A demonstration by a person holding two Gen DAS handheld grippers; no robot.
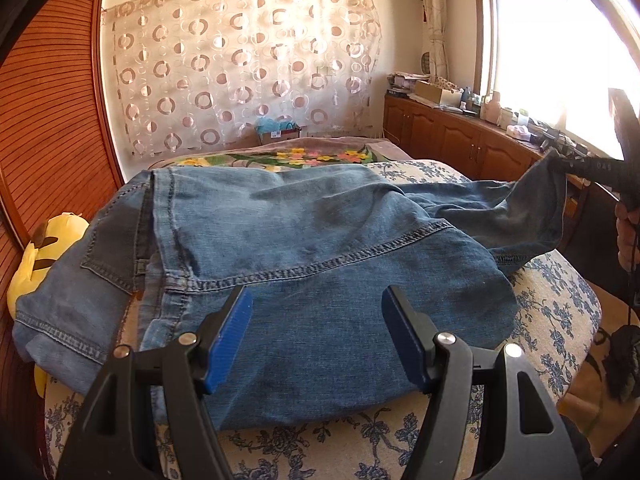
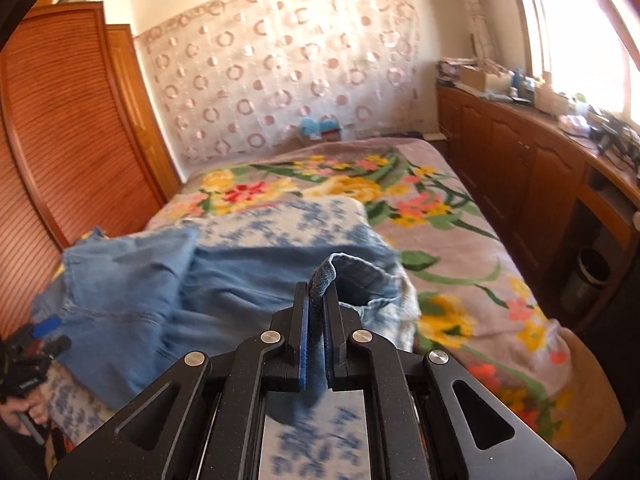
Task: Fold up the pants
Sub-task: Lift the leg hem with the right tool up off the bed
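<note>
Blue jeans (image 1: 320, 240) lie spread over a cushion with a blue flower print (image 1: 560, 300); the waistband and back pocket are at the left. My left gripper (image 1: 317, 295) hovers just above the near part of the denim, open, with nothing between its blue pads (image 1: 234, 328). At the far right, my right gripper (image 1: 588, 168) holds a trouser-leg end lifted off the cushion. In the right wrist view, that gripper (image 2: 316, 292) is shut on the hem of the jeans (image 2: 140, 300), and a denim fold sticks up between its fingers. The left gripper (image 2: 44, 328) shows at the lower left.
A yellow plush toy (image 1: 36, 248) sits left of the jeans against a wooden slatted wardrobe (image 1: 52, 120). A floral blanket (image 2: 460, 260) covers the bed beyond. Wooden cabinets (image 1: 460, 136) with clutter run under the window at the right, and a dark bin (image 2: 588, 280) stands beside them.
</note>
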